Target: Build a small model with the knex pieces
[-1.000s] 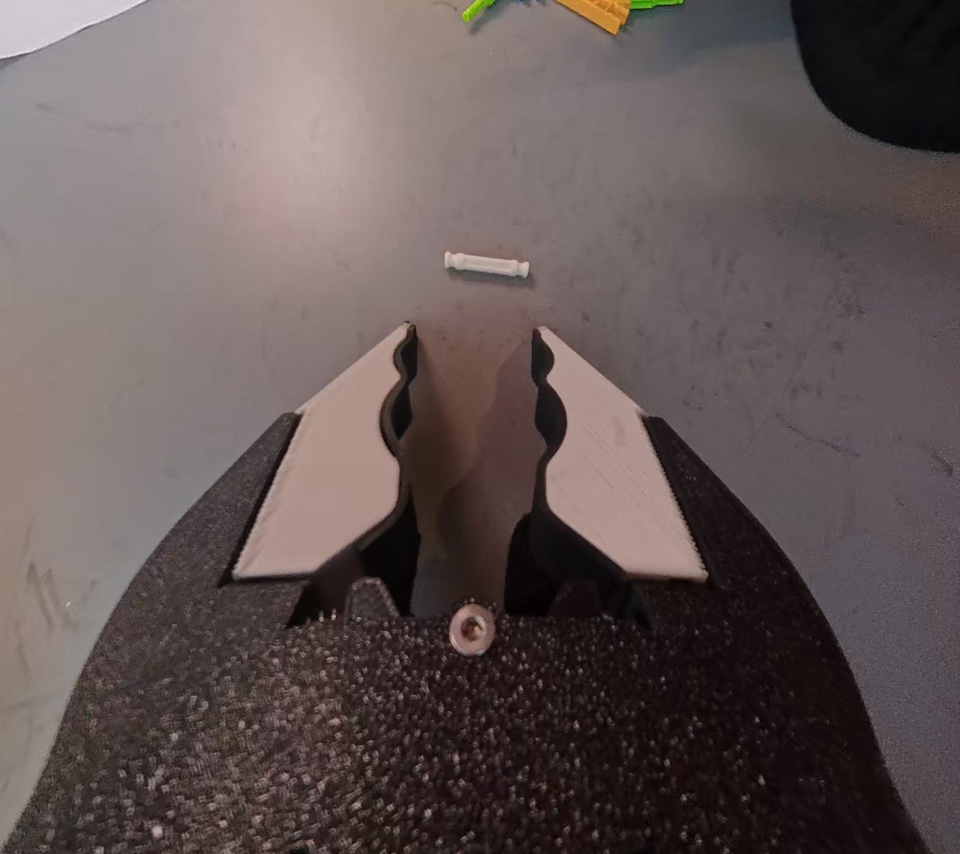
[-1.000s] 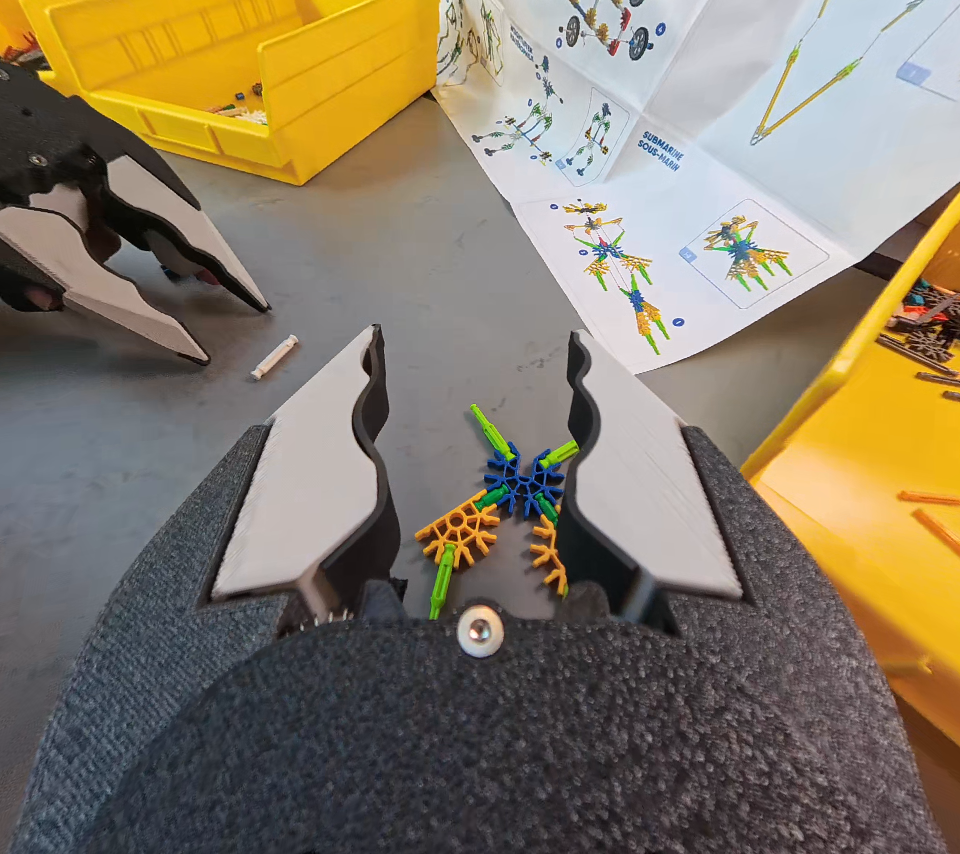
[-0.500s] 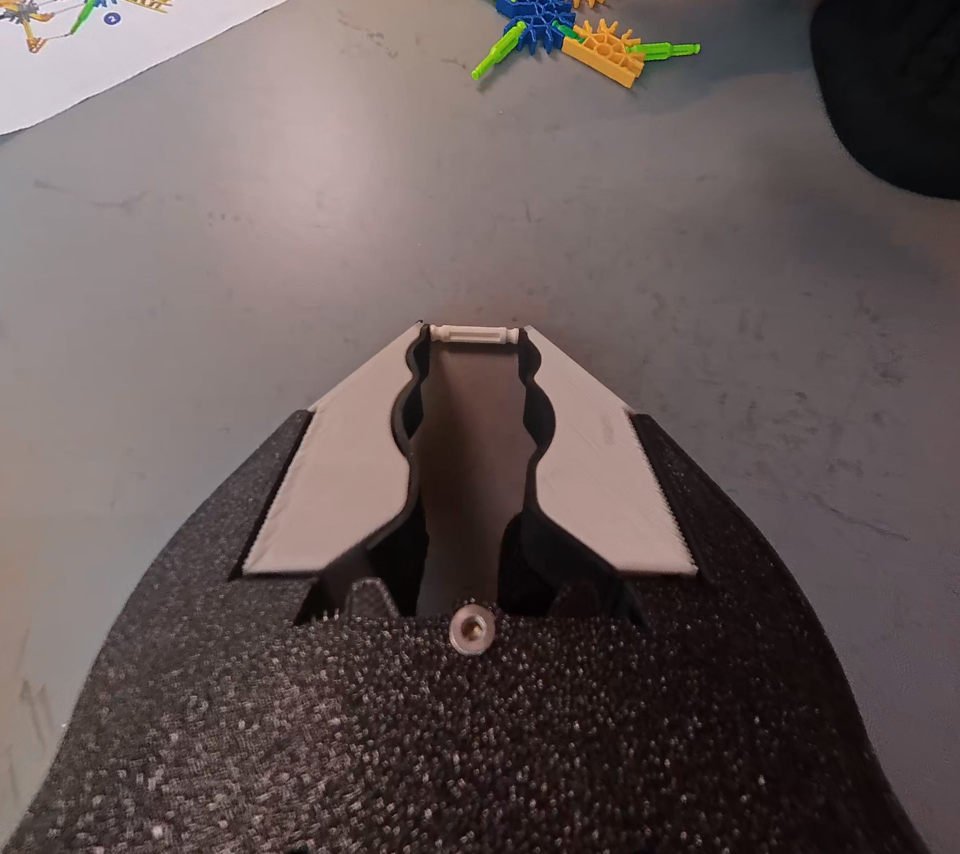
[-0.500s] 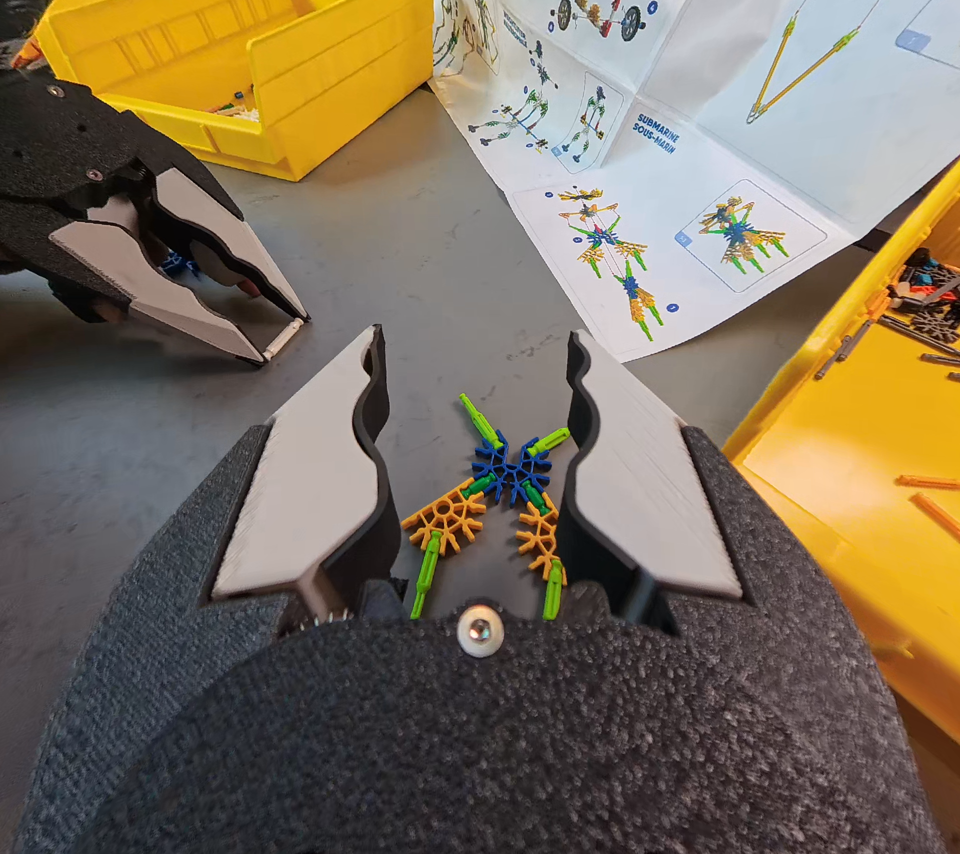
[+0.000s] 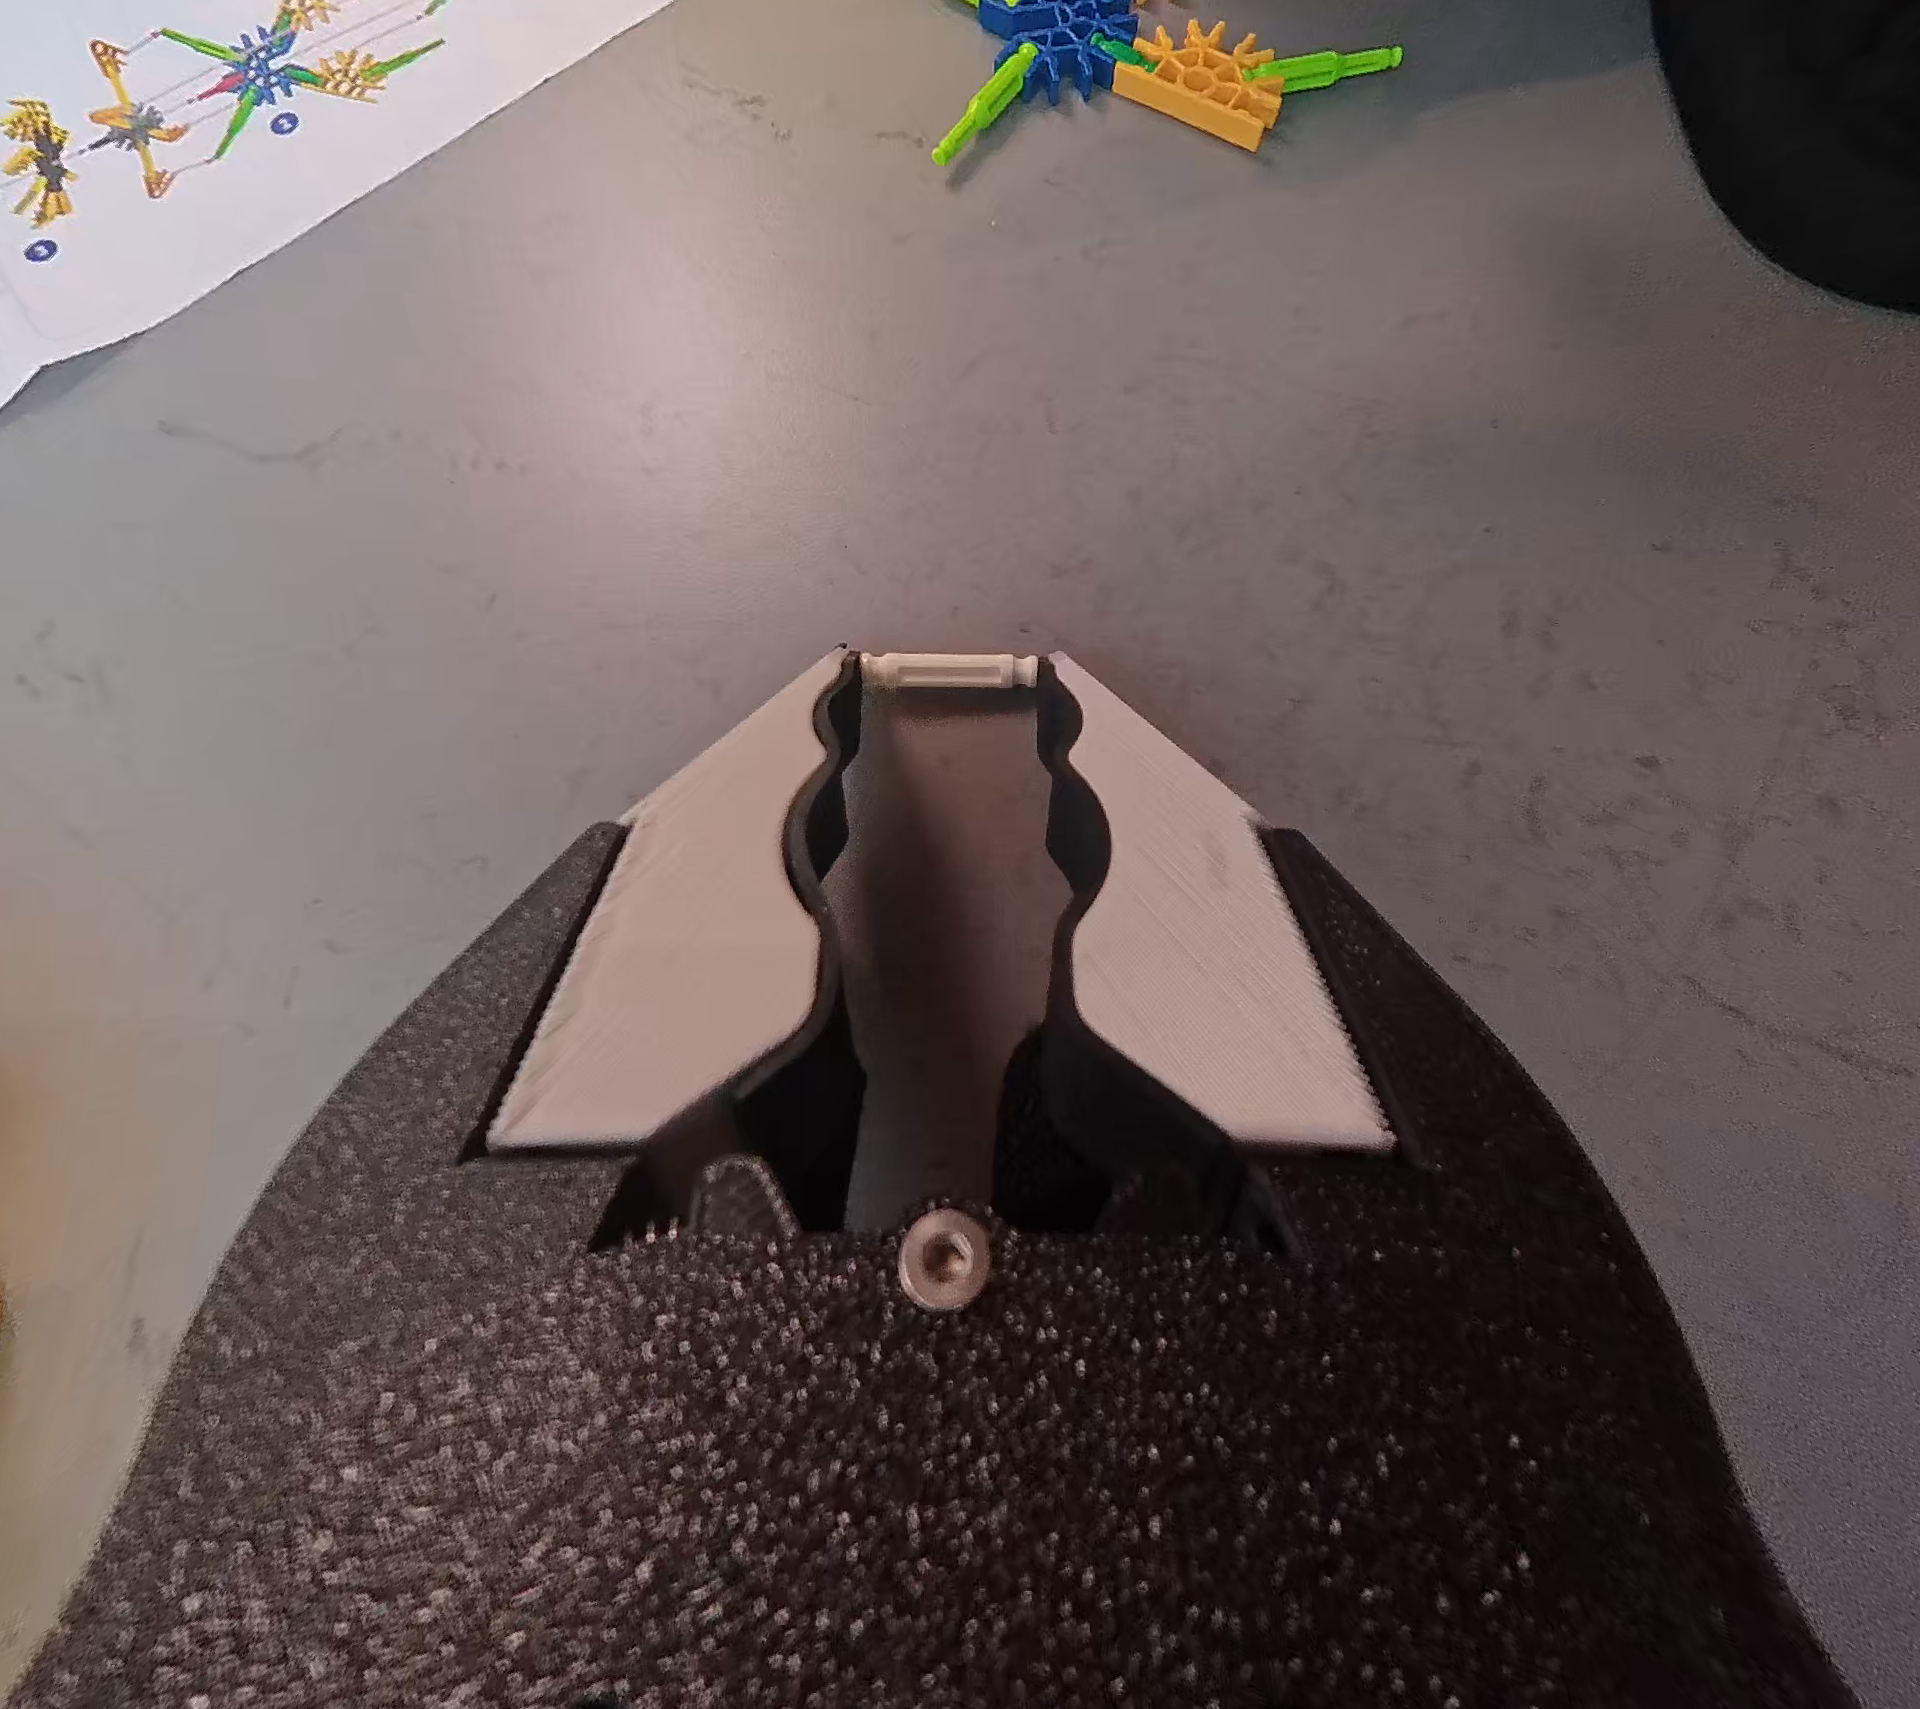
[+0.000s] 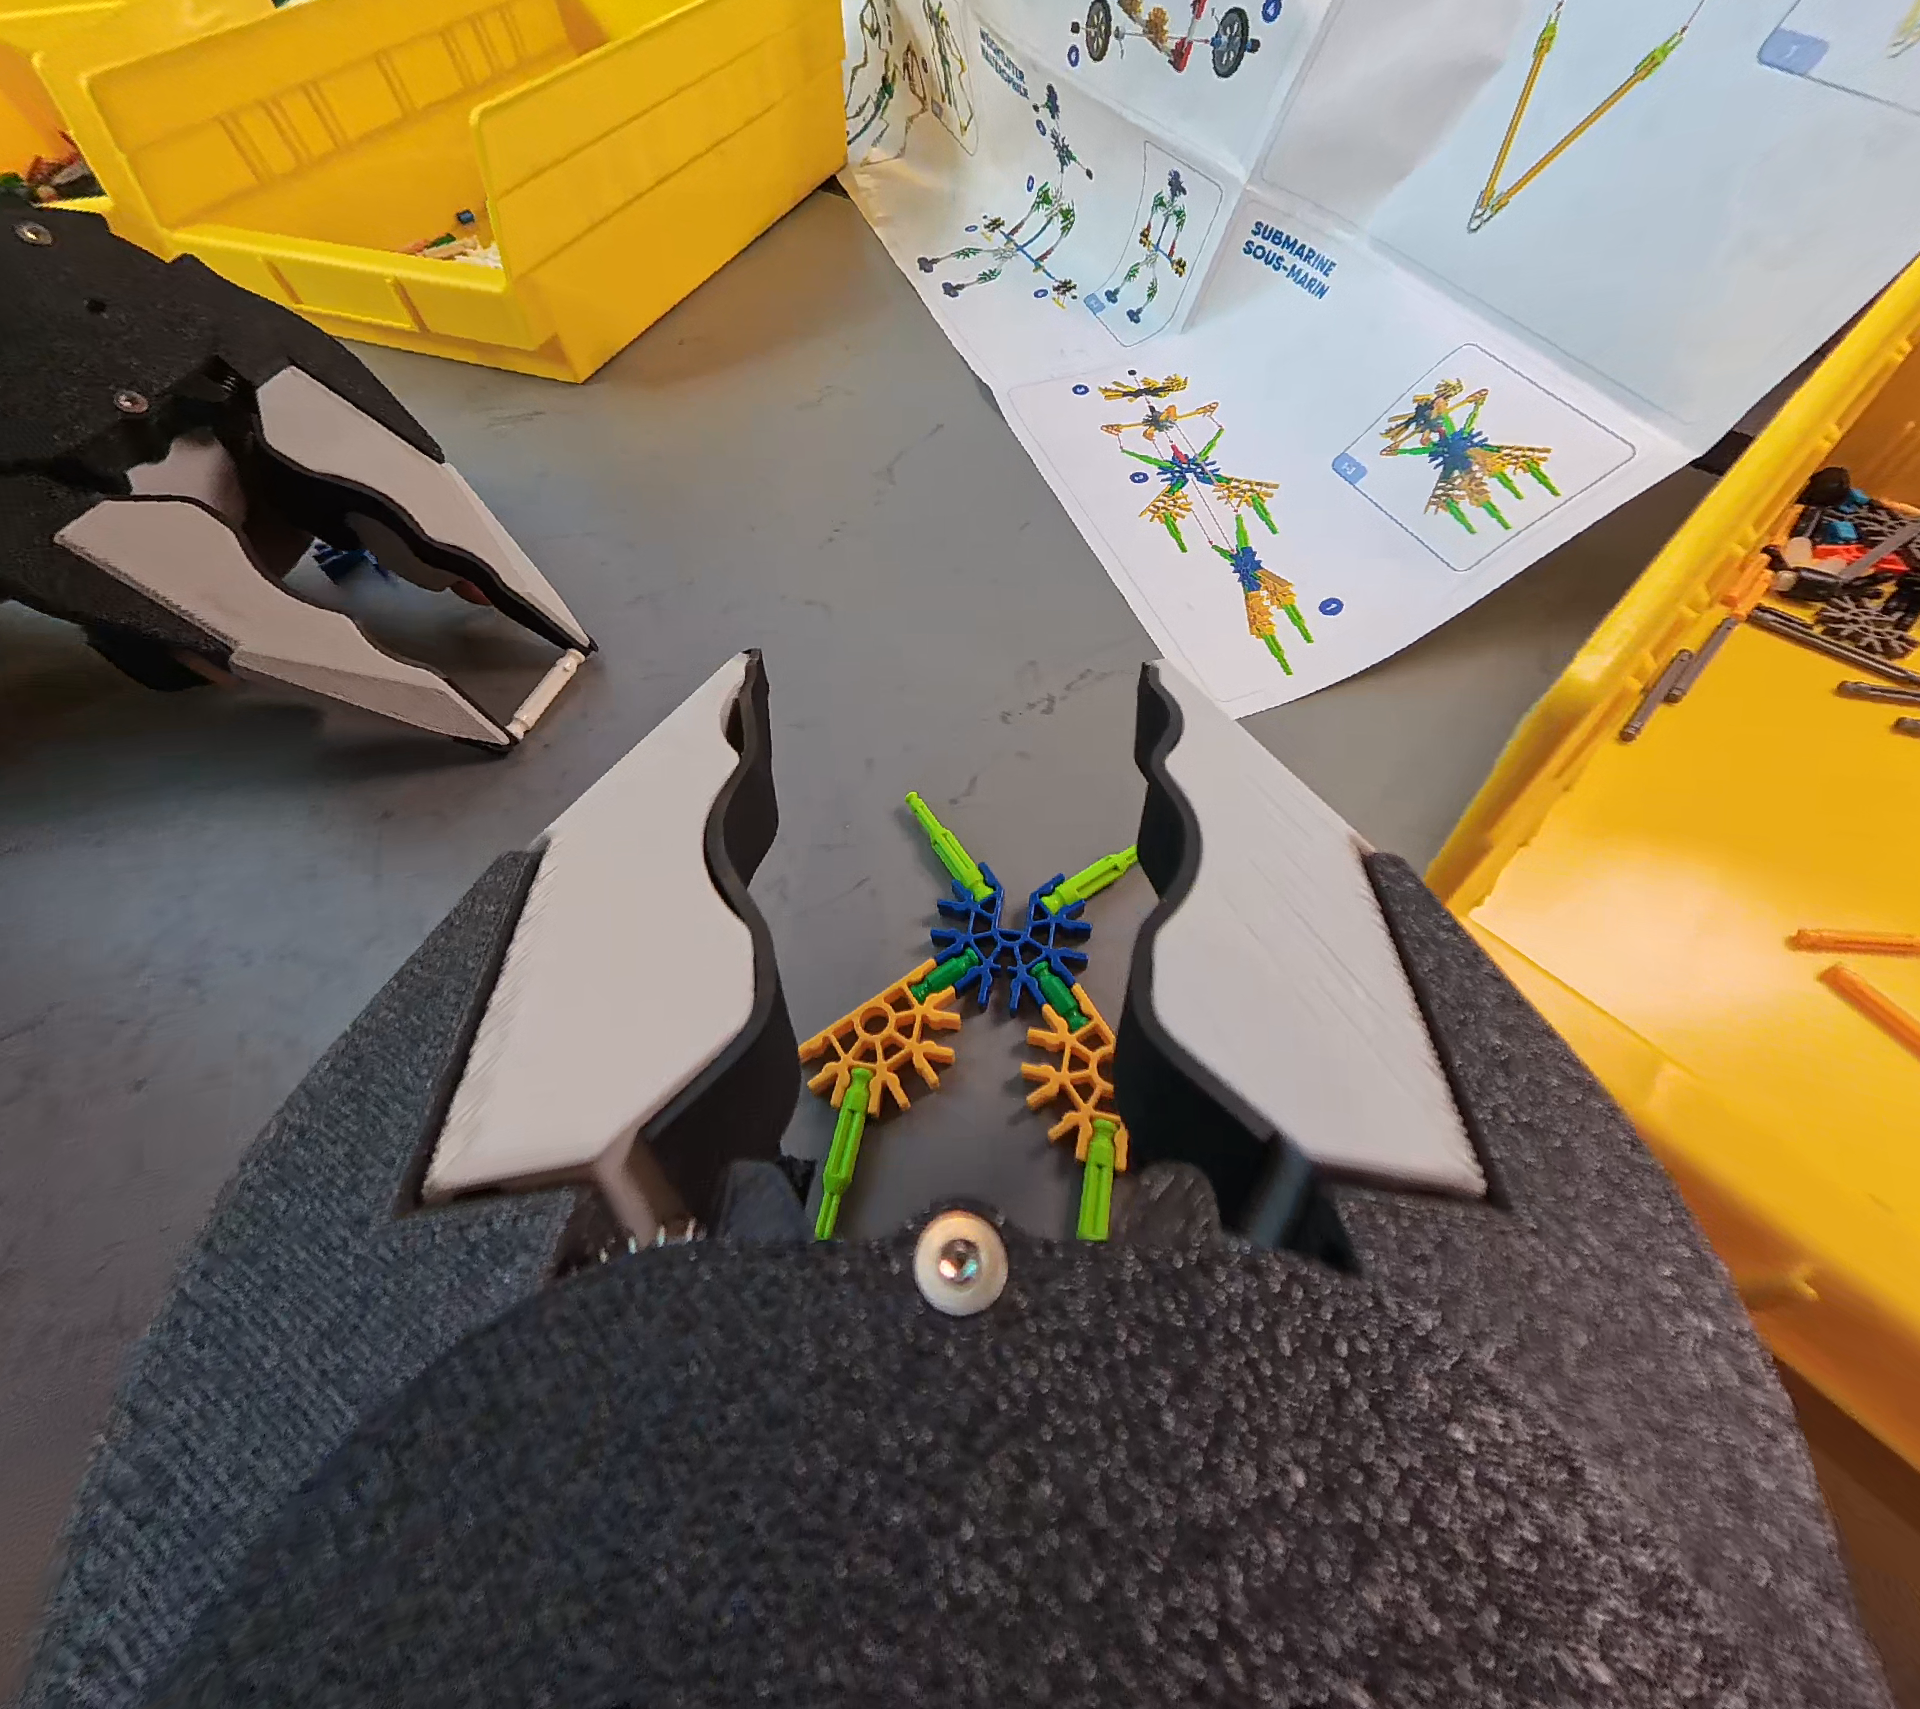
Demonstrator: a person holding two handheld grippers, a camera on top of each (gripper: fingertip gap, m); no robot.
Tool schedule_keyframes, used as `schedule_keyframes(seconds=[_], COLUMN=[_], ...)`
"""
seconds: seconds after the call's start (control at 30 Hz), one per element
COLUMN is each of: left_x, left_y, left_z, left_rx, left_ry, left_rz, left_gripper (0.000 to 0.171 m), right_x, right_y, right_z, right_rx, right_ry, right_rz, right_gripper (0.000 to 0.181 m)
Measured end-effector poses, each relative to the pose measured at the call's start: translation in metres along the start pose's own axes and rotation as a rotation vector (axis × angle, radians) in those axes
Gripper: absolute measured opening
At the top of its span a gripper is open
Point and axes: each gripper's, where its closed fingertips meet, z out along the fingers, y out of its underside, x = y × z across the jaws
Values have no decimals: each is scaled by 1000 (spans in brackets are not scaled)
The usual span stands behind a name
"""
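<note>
Two fingertips of the left gripper (image 5: 951, 670) pinched a white rod (image 5: 953, 670) endwise, low over the grey table (image 5: 1351, 464). Right gripper (image 6: 951, 693) hung spread wide over a blue, orange and green toy assembly (image 6: 1003, 963), beside the instruction sheet (image 6: 1351, 205) and yellow bins (image 6: 499, 132).

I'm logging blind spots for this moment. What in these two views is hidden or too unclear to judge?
- Right wrist view: the toy assembly has rod ends hidden behind the right claw body.
- Right wrist view: a small blue piece under the left claw, mostly covered.
- Left wrist view: whether the white rod is lifted off the table.
</note>
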Motion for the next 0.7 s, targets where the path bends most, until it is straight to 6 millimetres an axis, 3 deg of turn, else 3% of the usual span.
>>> schedule_keyframes(seconds=[0.17,0.33,0.53,0.7], left_x=[0,-15,-59,-112], left_y=[-10,-34,-60,-47], left_z=[-7,-30,-93,-155], left_rx=[47,168,350,397], left_ry=[-27,-158,-428,-684], left_rz=[16,60,60,47], left_gripper=[34,34,34,34], right_x=[1,1,4,5], right_y=[1,0,-1,-3], right_z=[-1,-2,-2,-4], right_rx=[-3,1,7,18], right_ry=[13,28,64,92], right_rz=[-20,-43,-71,-95], right_gripper=[69,69,68,68])
